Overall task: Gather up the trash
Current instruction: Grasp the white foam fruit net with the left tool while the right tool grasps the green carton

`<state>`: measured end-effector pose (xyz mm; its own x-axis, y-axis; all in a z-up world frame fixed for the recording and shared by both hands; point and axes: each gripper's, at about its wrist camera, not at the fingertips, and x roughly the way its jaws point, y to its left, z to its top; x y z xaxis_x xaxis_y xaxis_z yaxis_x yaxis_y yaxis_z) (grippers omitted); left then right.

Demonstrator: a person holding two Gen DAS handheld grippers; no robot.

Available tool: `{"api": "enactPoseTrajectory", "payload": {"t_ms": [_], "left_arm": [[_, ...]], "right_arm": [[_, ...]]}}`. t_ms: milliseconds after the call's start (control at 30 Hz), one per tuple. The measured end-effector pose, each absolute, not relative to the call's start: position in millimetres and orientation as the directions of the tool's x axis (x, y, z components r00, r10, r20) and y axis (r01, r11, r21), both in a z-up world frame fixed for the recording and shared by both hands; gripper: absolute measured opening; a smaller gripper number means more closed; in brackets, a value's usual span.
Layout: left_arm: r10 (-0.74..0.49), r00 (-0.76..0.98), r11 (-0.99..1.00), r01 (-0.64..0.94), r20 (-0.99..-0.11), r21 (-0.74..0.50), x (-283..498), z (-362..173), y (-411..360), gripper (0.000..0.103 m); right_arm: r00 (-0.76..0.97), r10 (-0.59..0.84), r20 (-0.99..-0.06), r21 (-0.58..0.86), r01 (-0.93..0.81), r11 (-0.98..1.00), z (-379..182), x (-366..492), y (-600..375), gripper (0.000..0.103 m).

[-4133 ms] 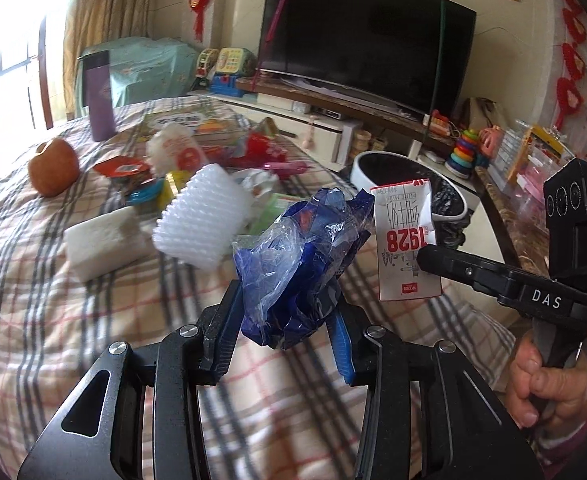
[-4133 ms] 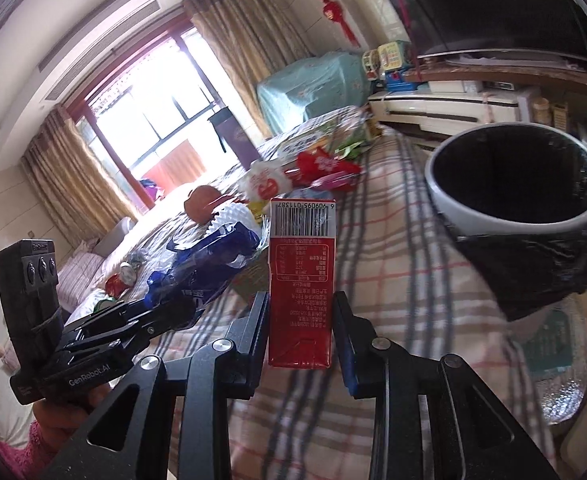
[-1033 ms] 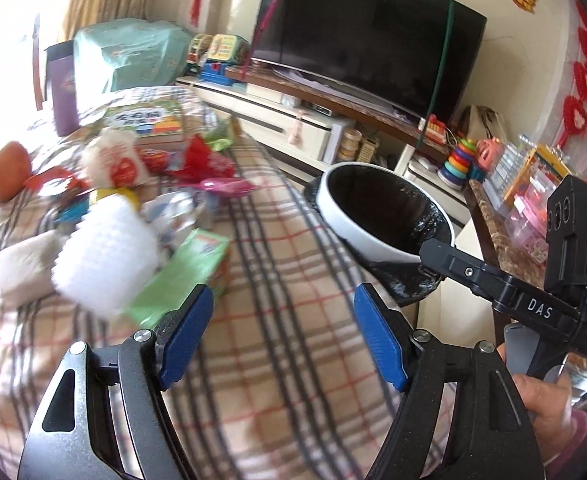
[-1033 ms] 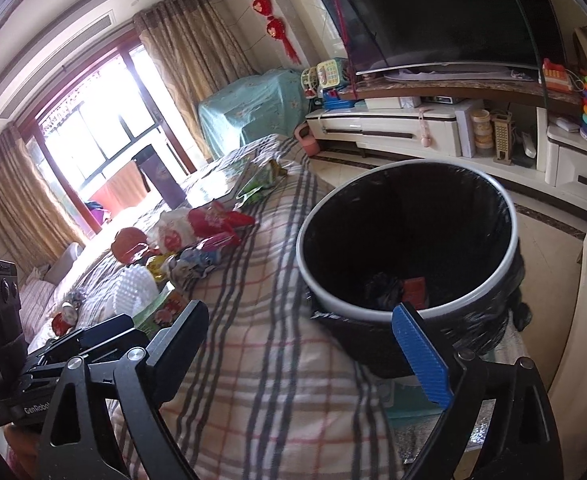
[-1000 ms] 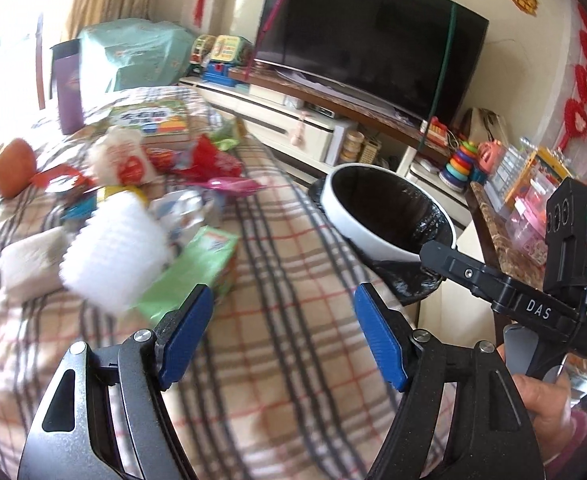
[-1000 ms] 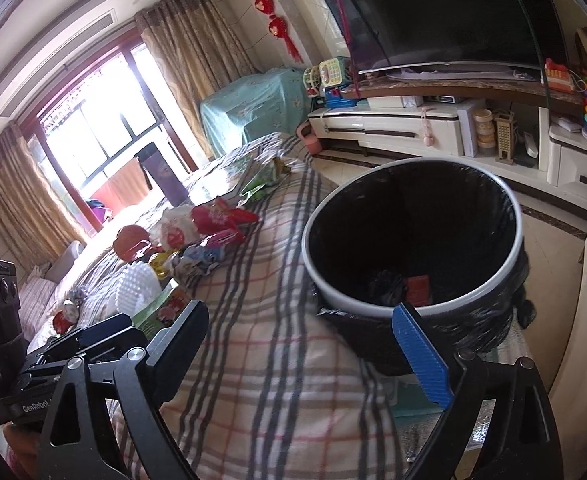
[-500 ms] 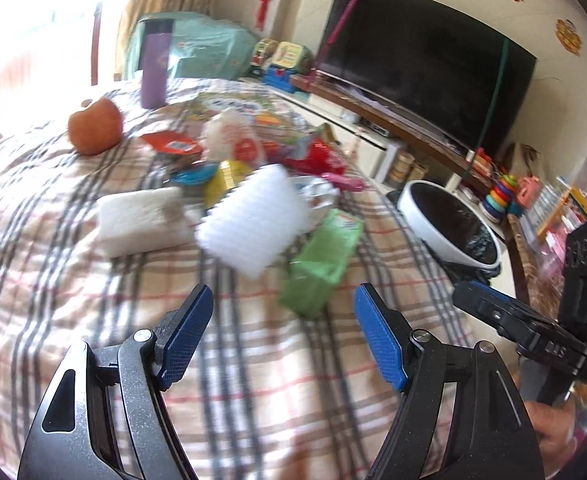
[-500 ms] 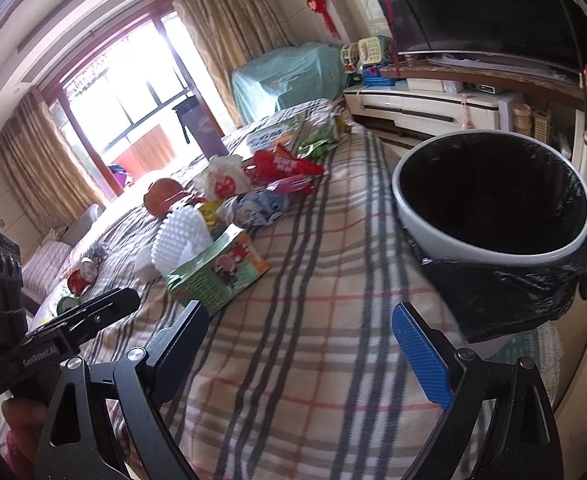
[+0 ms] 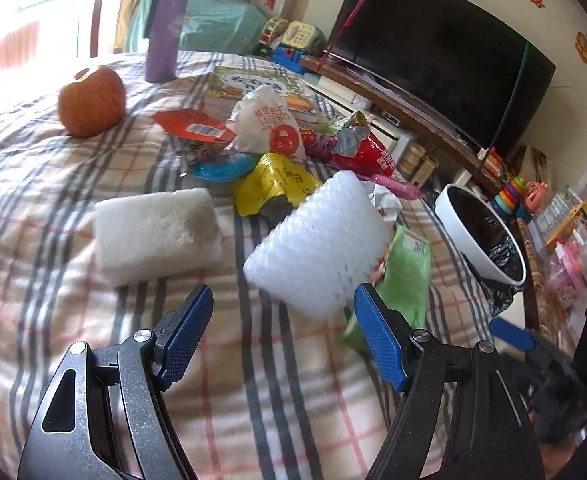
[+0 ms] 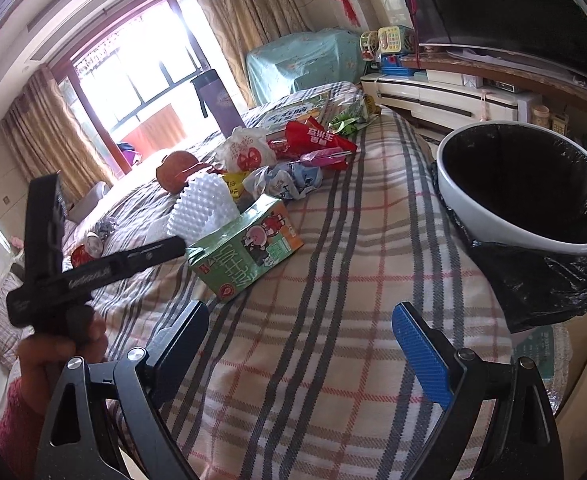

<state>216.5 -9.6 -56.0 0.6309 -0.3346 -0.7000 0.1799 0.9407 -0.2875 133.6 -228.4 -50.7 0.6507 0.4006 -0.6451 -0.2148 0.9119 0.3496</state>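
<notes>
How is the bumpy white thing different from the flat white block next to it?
The bumpy white foam sleeve is covered in little knobs and stands tilted up; the flat white foam block looks smoother and lies flat. The sleeve touches the green carton; the block lies alone. Both are white and rest on the plaid blanket.

— What do we count on the plaid bed?
— One white bubble-wrap roll, one white foam block, one green carton, one orange fruit, one purple flask.
— And bins?
— We see one white bin with a black liner.
</notes>
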Motion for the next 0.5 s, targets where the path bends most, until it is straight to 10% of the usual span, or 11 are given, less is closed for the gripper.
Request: {"api": "enactPoseTrajectory", "payload": {"t_ms": [167,500], "left_arm": [[-0.382,0.602,0.924,0.229,-0.702,-0.306,228.2,-60.2,-13.7,0.029],[-0.354,0.643,0.931,0.172,-0.679,-0.322,195.0,-52.4,18.5,0.022]], "right_arm": [[0.636,0.416,-0.65,0.339,-0.247,0.908,-50.0,137.2,-212.1,0.094],[0.619,0.407,-0.672,0.29,-0.285,0.914,-54.0,161.3,-162.3,0.094]]}}
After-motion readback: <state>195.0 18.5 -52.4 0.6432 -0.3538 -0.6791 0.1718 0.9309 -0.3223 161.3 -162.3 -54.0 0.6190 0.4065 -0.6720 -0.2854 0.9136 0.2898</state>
